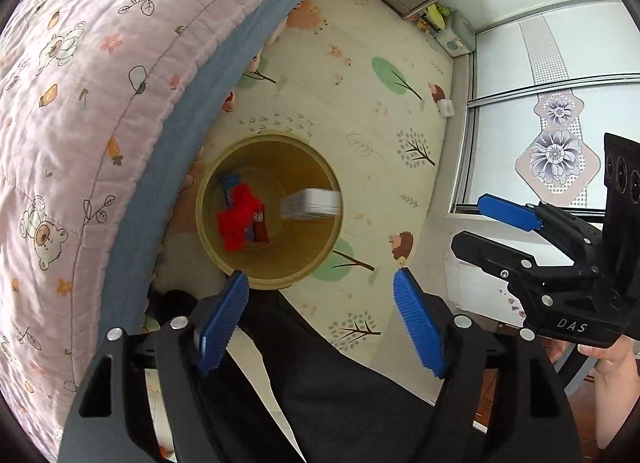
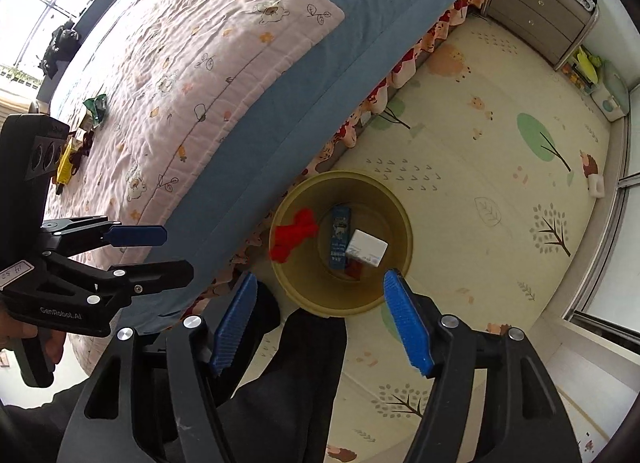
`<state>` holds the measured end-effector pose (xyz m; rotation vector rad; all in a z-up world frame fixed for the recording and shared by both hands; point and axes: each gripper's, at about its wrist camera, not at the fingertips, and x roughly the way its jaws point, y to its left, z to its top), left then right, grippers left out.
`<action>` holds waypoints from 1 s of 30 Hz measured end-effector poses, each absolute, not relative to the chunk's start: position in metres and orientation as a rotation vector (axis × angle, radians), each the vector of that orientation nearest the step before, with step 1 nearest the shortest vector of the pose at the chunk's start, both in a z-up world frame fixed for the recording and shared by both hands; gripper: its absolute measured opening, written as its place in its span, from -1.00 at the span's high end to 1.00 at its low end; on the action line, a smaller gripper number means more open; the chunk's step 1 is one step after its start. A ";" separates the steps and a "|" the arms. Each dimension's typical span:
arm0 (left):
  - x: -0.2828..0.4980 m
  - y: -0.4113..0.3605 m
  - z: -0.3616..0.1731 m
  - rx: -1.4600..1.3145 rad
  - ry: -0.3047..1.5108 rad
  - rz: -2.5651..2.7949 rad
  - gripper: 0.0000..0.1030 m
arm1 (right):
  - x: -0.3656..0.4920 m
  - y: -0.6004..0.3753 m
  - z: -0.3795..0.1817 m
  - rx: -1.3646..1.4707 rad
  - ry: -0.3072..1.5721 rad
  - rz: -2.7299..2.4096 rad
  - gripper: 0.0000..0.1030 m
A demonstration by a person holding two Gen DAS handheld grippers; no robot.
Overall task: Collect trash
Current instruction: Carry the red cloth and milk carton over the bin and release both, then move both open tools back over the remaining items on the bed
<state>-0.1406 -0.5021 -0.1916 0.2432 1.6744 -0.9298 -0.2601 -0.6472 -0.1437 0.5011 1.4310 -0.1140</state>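
Note:
A yellow bin [image 1: 320, 263] [image 2: 288, 287] stands on the floor mat beside the bed. Inside lie red crumpled trash [image 1: 236, 219] [image 2: 294, 233], a blue packet [image 2: 340, 237] and a white box [image 1: 310, 203] [image 2: 366, 247], blurred in the left wrist view. My left gripper [image 1: 320, 295] is open and empty above the bin; it also shows in the right wrist view [image 2: 160, 251]. My right gripper [image 2: 318, 295] is open and empty above the bin; it also shows in the left wrist view [image 1: 468, 223]. A green wrapper [image 2: 96, 107] and yellow toy [image 2: 66, 167] lie on the bed.
The bed with pink quilt [image 1: 80, 103] [image 2: 180, 83] and blue sheet [image 2: 360, 43] borders the bin's left. A grey dresser [image 2: 536, 11] stands at the far wall, a sliding wardrobe [image 1: 540, 83] on the right. The person's dark-trousered legs [image 2: 304, 363] are below the grippers.

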 end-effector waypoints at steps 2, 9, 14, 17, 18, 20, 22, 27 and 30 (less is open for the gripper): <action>-0.140 -0.504 -0.192 0.236 1.679 -0.933 -0.45 | -0.259 -0.647 -0.144 0.507 1.432 -0.110 -0.25; -0.132 -0.495 -0.182 0.210 1.654 -0.918 -0.45 | -0.244 -0.632 -0.141 0.495 1.436 -0.063 -0.25; -0.116 -0.472 -0.172 0.176 1.619 -0.872 -0.45 | -0.222 -0.614 -0.133 0.462 1.429 -0.019 -0.25; -0.103 -0.448 -0.164 0.136 1.598 -0.830 -0.46 | -0.203 -0.598 -0.126 0.436 1.420 0.025 -0.25; -0.098 -0.438 -0.161 0.121 1.589 -0.811 -0.46 | -0.195 -0.592 -0.123 0.427 1.418 0.042 -0.25; -0.088 -0.416 -0.155 0.086 1.574 -0.774 -0.47 | -0.179 -0.576 -0.118 0.402 1.412 0.080 -0.25; -0.078 -0.392 -0.149 0.060 1.554 -0.736 -0.48 | -0.163 -0.558 -0.113 0.375 1.404 0.120 -0.25; -0.054 -0.327 -0.130 0.021 1.492 -0.633 -0.49 | -0.118 -0.500 -0.099 0.313 1.379 0.225 -0.25; -0.039 -0.282 -0.120 -0.002 1.456 -0.575 -0.49 | -0.092 -0.459 -0.092 0.267 1.371 0.287 -0.25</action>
